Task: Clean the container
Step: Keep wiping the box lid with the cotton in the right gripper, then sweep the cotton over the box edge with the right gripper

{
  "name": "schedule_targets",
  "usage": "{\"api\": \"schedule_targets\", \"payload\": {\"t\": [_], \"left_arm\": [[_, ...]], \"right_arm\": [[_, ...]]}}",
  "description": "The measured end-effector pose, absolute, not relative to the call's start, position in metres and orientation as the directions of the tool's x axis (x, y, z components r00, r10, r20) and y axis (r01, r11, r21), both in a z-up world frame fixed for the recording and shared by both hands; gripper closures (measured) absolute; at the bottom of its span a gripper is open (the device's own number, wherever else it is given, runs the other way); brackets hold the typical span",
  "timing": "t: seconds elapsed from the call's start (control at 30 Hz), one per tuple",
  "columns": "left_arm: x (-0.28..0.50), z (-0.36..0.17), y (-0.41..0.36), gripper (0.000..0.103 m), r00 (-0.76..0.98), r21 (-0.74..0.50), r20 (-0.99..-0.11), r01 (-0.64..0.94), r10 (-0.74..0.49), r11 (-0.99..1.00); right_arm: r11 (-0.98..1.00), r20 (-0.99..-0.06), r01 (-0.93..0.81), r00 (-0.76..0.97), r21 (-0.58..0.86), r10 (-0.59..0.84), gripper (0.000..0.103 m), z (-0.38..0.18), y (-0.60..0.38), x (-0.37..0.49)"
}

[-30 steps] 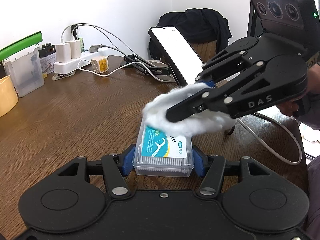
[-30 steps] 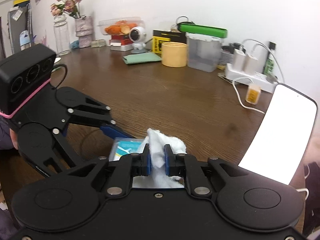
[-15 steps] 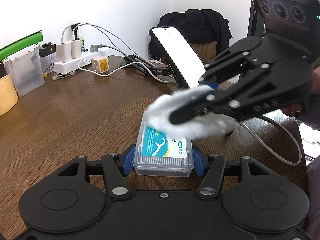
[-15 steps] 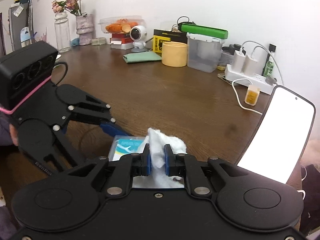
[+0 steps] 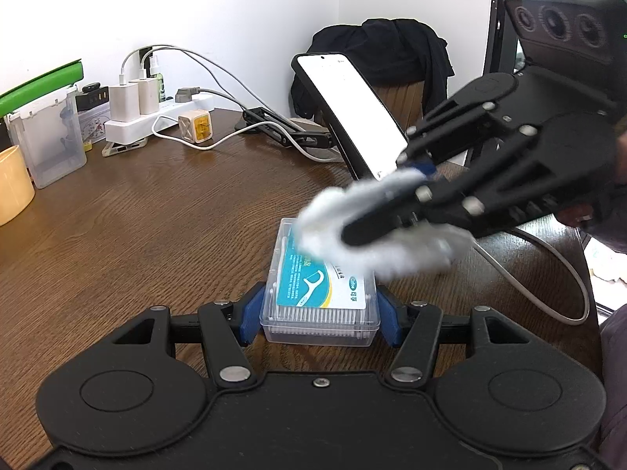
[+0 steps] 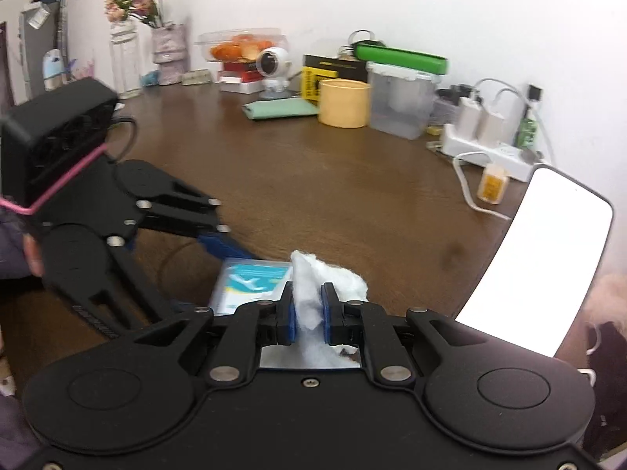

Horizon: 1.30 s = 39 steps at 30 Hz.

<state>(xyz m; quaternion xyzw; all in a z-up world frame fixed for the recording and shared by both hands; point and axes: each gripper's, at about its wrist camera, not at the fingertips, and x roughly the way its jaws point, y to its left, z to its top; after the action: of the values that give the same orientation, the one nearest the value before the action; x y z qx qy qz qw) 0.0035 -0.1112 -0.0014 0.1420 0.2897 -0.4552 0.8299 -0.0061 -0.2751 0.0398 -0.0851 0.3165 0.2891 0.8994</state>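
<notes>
In the left wrist view, the left gripper [image 5: 319, 315] sits at the lower centre of the frame, its blue pads pressed against both sides of a clear plastic container [image 5: 319, 297] with a teal floss-pick label, which rests on the wooden table [image 5: 156, 215]. From the right of the frame the right gripper [image 5: 376, 211] reaches in, clamped on a wad of white cotton [image 5: 352, 235] that lies against the far end of the container's lid. The wad is smeared by blur, so exactly where it touches is hard to say. A phone [image 5: 348, 109] with a lit screen stands propped behind, centre top.

In the right wrist view, the right gripper [image 6: 307, 311] is at lower centre, jaws nearly together and squeezing the cotton [image 6: 313, 286]. The container [image 6: 250, 284] shows just left of it, and the left gripper [image 6: 223, 244] holds it from the left of the frame. The phone [image 6: 537, 258] fills the right edge.
</notes>
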Motion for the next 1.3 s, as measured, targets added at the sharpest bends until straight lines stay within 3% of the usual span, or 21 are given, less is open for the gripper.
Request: {"api": "schedule_targets", "payload": {"t": [0.1,0.37,0.57,0.8,1.03,1.3], "left_arm": [[0.003,-0.002,-0.111,0.046,0.418,-0.028,-0.61,0.837,-0.673,0.546],[0.001,-0.002,-0.111,0.046,0.418,-0.028,-0.61,0.838,-0.674,0.545],[0.001,-0.002,-0.11,0.046,0.416,-0.03,-0.61,0.838,-0.675,0.544],[0.0,-0.002,-0.11,0.046,0.414,-0.031,-0.609,0.839,-0.676,0.543],[0.001,-0.001,-0.11,0.046,0.409,-0.035,-0.609,0.842,-0.679,0.539],[-0.003,-0.001,-0.112,0.046,0.412,-0.03,-0.609,0.842,-0.678,0.538]], "right_arm": [[0.782,-0.607,-0.621,0.602,0.051,0.518,0.09,0.038,-0.259,-0.007],[0.834,-0.613,-0.551,0.666,-0.022,0.424,0.09,0.038,-0.271,0.0],[0.784,-0.609,-0.62,0.616,0.016,0.5,0.09,0.038,-0.253,-0.008],[0.833,-0.61,-0.552,0.672,-0.034,0.42,0.09,0.039,-0.265,0.003],[0.771,-0.617,-0.636,0.59,0.043,0.521,0.091,0.04,-0.252,-0.006],[0.846,-0.612,-0.531,0.685,-0.05,0.394,0.09,0.039,-0.268,0.005]]}}
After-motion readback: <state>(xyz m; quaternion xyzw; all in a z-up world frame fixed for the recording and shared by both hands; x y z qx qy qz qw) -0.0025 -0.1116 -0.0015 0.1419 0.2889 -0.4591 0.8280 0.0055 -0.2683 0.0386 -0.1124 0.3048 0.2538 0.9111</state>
